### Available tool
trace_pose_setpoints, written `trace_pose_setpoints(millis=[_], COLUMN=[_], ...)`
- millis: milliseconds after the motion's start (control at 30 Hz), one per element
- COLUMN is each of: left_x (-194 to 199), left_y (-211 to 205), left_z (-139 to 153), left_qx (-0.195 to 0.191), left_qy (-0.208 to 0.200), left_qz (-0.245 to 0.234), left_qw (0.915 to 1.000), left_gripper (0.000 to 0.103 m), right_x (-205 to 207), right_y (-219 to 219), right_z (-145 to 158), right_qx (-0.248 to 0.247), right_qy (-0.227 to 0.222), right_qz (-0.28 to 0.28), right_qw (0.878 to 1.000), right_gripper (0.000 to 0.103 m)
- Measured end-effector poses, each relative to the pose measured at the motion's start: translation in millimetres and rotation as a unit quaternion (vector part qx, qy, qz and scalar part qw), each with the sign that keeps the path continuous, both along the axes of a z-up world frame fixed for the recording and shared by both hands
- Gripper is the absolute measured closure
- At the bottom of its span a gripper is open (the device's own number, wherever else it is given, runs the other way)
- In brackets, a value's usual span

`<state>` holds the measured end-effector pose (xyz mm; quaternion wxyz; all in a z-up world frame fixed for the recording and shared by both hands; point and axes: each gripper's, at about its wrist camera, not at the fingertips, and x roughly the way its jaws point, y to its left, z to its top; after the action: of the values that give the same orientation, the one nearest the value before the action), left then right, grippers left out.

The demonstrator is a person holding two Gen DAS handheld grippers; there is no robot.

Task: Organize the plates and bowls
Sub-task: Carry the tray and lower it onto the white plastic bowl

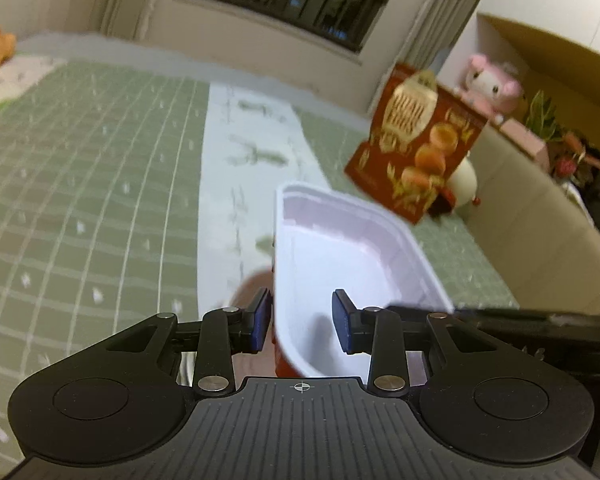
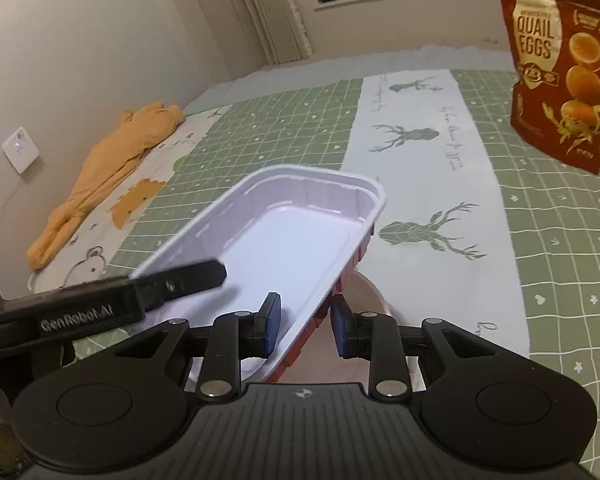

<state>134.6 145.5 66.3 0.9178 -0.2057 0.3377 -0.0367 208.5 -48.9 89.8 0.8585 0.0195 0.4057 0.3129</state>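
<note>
My left gripper (image 1: 301, 322) straddles one long wall of the white rectangular tray (image 1: 352, 256). One blue pad (image 1: 260, 326) sits outside the wall, the other inside; a gap shows around the wall, so I can't tell whether it is clamped.

In the right wrist view, my right gripper (image 2: 305, 326) straddles the opposite wall of the same tray (image 2: 284, 236). One pad (image 2: 271, 328) is inside and one is outside by the red outer skin. I can't tell if there is contact here either.

The tray sits tilted at frame centre, above the green checked cloth (image 2: 560, 240). The left gripper's finger (image 2: 180, 280) lies across the tray's rim at middle left.

A pinkish round dish (image 2: 376, 300) shows partly beneath the tray, lower centre, much of it hidden.

A red quail eggs bag (image 2: 560, 76) stands upper right. An orange garment (image 2: 108, 168) lies at left. A pink plush (image 1: 490, 80) sits upper right in the left wrist view.
</note>
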Motion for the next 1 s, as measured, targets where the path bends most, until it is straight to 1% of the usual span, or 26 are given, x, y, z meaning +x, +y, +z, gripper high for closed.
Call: trace_pose_setpoints(millis=[67,100,133,167,233,367,467,633,733,833,1000], left_x=[4.6,8.6,11.7,13.7,13.8,19.5,28.8,41.8,49.4,57.3,58.3], left_y=[-0.8,-1.1,-0.5,0.9,5.8,12.0,16.1,27.4,36.8,41.5,43.3], left_z=[-20.0,-31.7,-40.0,-44.3,-48.1,-43.3,-39.8,-48.0,-54.0,-58.3,-60.4], left_qx=[-0.007,-0.013,-0.016,-0.019,-0.035,-0.031,-0.030,-0.039,-0.053,-0.064,-0.069], left_qy=[0.025,0.046,0.061,0.067,0.066,0.057,0.053,0.065,0.068,0.068,0.067], left_qz=[-0.006,-0.008,-0.007,-0.006,-0.003,0.006,0.008,0.020,0.021,0.016,0.015], left_qw=[0.9996,0.9988,0.9980,0.9976,0.9972,0.9979,0.9981,0.9969,0.9961,0.9955,0.9952], left_gripper=[0.069,0.070,0.070,0.071,0.073,0.073,0.073,0.075,0.075,0.078,0.077], right_x=[-3.0,-3.5,-2.6,0.0,7.6,21.4,27.5,43.4,54.0,62.3,67.8], right_y=[0.2,1.3,2.6,3.2,2.9,-0.1,1.3,9.0,14.2,19.5,20.8], right_z=[-11.5,-17.7,-23.8,-30.0,-40.4,-51.2,-53.2,-60.3,-66.5,-68.4,-71.5], right_qx=[-0.007,-0.014,-0.018,-0.019,-0.015,-0.001,0.001,0.003,0.005,0.005,0.007], right_qy=[-0.014,-0.019,-0.018,-0.010,0.013,0.039,0.038,0.046,0.053,0.054,0.055], right_qz=[-0.006,-0.008,-0.010,-0.011,-0.013,-0.016,-0.020,-0.023,-0.021,-0.021,-0.024], right_qw=[1.000,1.000,1.000,1.000,1.000,0.999,0.999,0.999,0.998,0.998,0.998], right_gripper=[0.075,0.075,0.075,0.075,0.075,0.075,0.075,0.075,0.075,0.075,0.076])
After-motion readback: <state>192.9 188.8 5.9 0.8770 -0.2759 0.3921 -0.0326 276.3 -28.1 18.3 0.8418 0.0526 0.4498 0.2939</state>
